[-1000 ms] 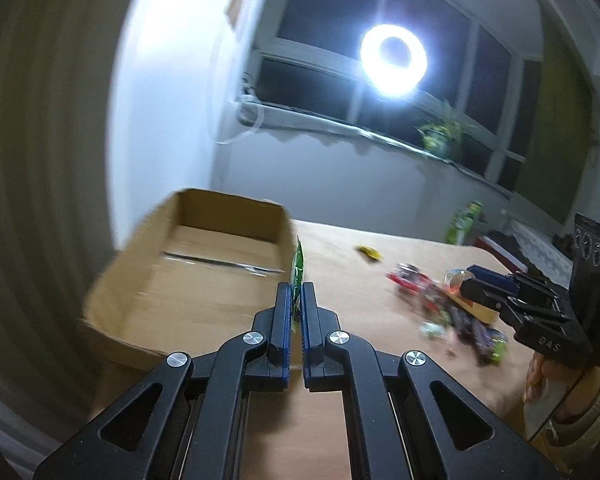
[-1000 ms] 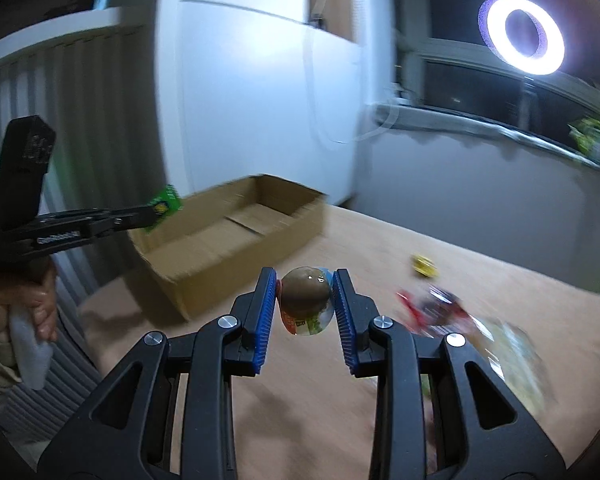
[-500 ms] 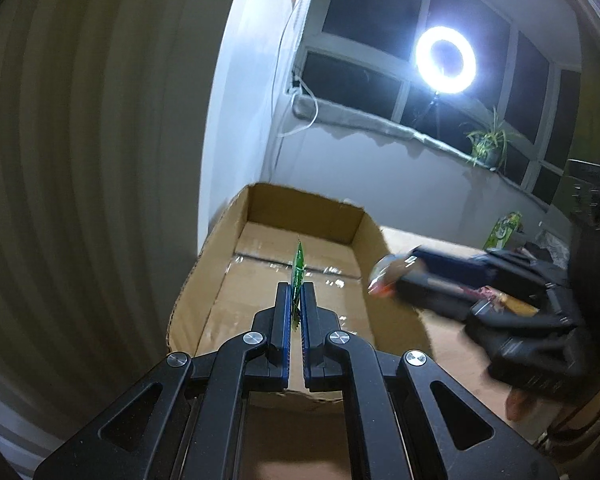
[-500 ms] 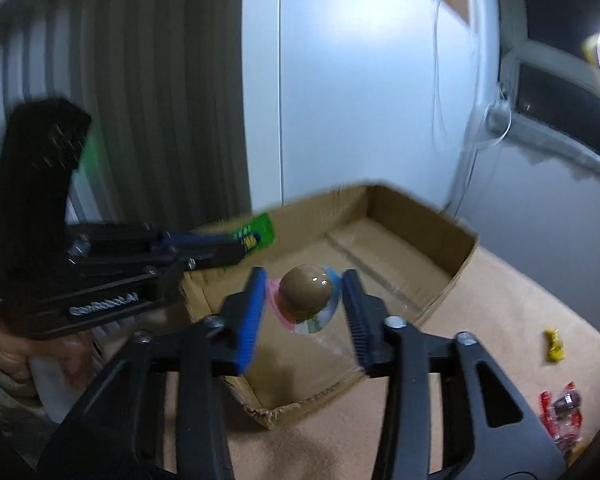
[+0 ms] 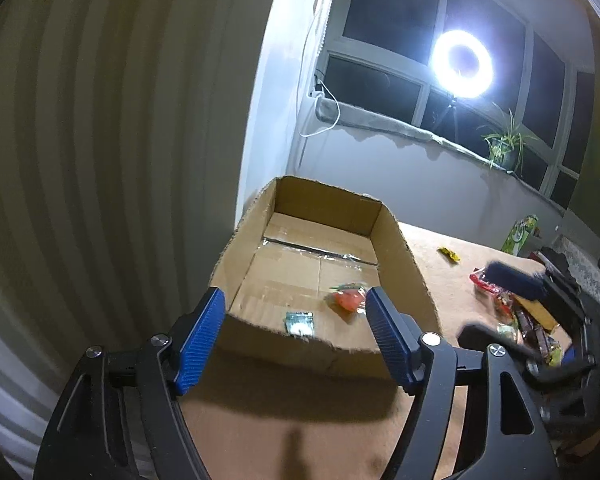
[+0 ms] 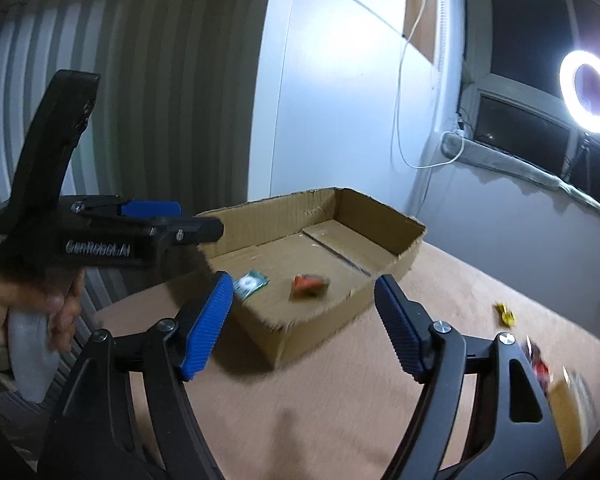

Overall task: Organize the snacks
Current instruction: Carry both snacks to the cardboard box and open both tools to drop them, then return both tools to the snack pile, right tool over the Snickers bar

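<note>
An open cardboard box (image 5: 404,264) (image 6: 380,220) stands on the tan table. Inside it lie a small green packet (image 5: 299,322) (image 6: 252,283) and a round red-orange snack (image 5: 350,300) (image 6: 308,283). My left gripper (image 5: 294,338) is open and empty just in front of the box's near wall; it also shows from the side in the right wrist view (image 6: 148,216). My right gripper (image 6: 304,320) is open and empty, above the table near the box's corner; it shows blurred in the left wrist view (image 5: 516,280).
A pile of loose wrapped snacks (image 5: 516,316) (image 6: 540,364) lies on the table right of the box. A single yellow candy (image 5: 449,254) (image 6: 505,313) lies apart. A green carton (image 5: 521,236) stands at the table's far edge. A wall stands left of the box.
Both grippers opened. The green packet left my left gripper and the round snack left my right gripper; both now lie in the box. The right gripper has drawn back to the right.
</note>
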Available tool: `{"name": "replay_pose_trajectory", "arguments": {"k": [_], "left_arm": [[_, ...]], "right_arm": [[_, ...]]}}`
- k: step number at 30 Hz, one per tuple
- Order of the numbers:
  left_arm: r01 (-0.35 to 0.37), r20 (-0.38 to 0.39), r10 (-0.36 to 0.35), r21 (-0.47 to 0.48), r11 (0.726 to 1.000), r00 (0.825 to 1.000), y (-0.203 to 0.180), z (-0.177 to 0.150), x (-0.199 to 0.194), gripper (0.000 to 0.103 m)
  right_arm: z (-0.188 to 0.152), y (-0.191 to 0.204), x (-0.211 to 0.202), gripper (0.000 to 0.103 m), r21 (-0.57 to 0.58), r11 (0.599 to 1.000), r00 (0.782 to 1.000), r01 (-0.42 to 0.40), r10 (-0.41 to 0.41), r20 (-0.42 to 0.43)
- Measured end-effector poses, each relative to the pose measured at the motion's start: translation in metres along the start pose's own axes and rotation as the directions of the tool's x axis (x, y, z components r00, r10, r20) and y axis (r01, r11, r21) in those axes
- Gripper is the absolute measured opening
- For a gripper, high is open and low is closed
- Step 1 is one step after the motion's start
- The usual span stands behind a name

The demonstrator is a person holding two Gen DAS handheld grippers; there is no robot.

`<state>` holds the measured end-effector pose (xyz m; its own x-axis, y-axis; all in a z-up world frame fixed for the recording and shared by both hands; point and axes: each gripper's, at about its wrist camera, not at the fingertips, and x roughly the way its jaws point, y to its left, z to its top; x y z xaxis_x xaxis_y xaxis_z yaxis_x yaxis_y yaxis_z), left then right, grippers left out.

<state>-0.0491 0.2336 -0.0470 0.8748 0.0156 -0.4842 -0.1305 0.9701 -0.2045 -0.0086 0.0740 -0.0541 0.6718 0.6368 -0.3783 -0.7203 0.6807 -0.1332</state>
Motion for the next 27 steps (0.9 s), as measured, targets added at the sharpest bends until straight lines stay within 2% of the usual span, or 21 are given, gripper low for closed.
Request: {"name": "replay_pose_trajectory", "arguments": {"k": [3, 4, 6, 15, 27], "left_arm": [[-0.014, -0.001, 0.014, 0.001, 1.0, 1.0, -0.002, -0.001, -0.004, 0.079], [-0.016, -0.005, 0.016, 0.004, 1.0, 1.0, -0.003, -0.001, -0.006, 0.079], [-0.015, -0.01, 0.015, 0.009, 1.0, 1.0, -0.008, -0.003, -0.009, 0.079], [0.033, -0.053, -0.029, 0.076, 0.997, 0.998, -0.05, -0.015, -0.011, 0.081], [0.142, -0.128, -0.121, 0.172, 0.975, 0.984, -0.114, -0.027, -0.002, 0.081]], "right_arm": [[-0.015, 0.005, -0.017, 0.091, 0.042, 0.999, 1.0, -0.004, 0.004, -0.007], [-0.02, 0.005, -0.022, 0.093, 0.059, 0.998, 1.0, -0.017, 0.018, -0.01], [-0.027, 0.005, -0.03, 0.093, 0.083, 0.996, 0.999, -0.025, 0.027, -0.02], [-0.06, -0.018, -0.074, 0.093, 0.145, 0.981, 0.991, 0.131, -0.126, -0.045], [-0.081, -0.062, -0.106, 0.093, 0.221, 0.952, 0.977, 0.21, -0.2, -0.069]]}}
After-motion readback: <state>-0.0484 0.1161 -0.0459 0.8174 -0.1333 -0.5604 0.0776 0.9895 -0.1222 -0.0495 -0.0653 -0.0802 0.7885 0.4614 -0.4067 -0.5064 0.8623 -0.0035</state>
